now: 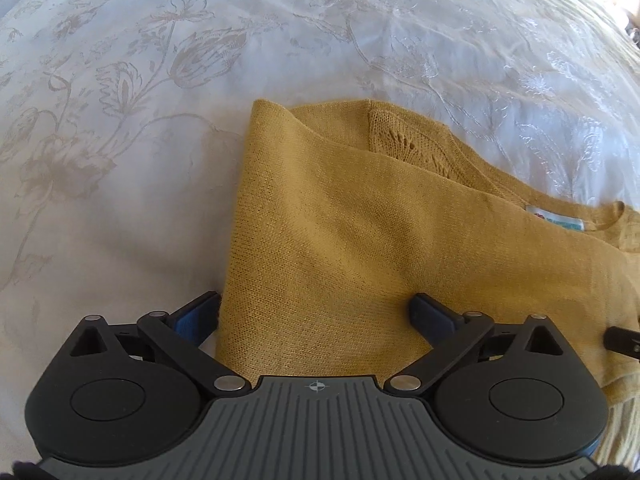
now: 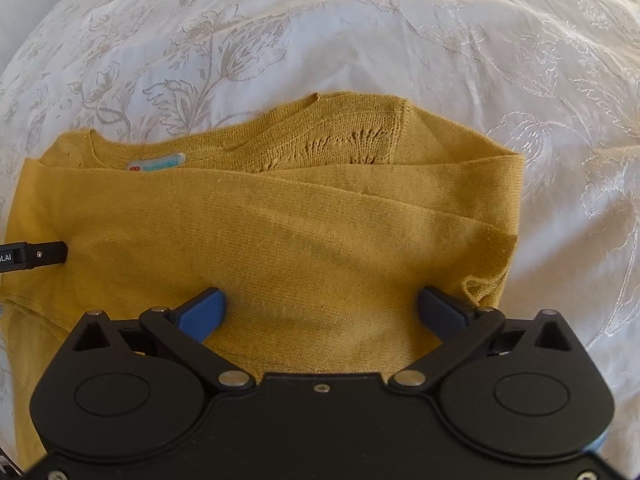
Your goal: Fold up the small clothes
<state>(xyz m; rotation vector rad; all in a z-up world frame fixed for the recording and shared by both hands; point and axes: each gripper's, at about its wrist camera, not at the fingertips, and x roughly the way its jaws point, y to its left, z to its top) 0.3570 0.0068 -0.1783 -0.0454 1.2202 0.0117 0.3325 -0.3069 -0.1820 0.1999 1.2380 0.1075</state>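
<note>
A mustard-yellow knit top [image 2: 280,232] lies folded on a bed, on a white bedspread [image 2: 400,40] of smooth, faintly glossy cloth woven with pale beige flowers, leaves and trailing stems. None of the bed's edges or corners is clearly in view; the spread runs out of both pictures on nearly every side, slightly rumpled around the garment.

The top is a fine, even knit, matte and soft, with a broad flap folded over its body into a rough rectangle. Behind the flap's far edge a band of openwork lace stitch [image 2: 340,144] shows, pierced with small fan-shaped holes, and beside it the rounded neckline with a small turquoise-and-white label [image 2: 158,165] sewn inside. The folded edges are soft and rolled rather than creased.

The left gripper [image 1: 316,316], black plastic with blue pads, stands spread wide over one end of the top: one finger sits off the cloth over the bedspread, the other above the knit, nothing pinched. The right gripper [image 2: 322,308] is likewise spread to its widest above the other end, both fingers over the yellow knit, clamping nothing. A black fingertip of each shows at the side of the other's view.
</note>
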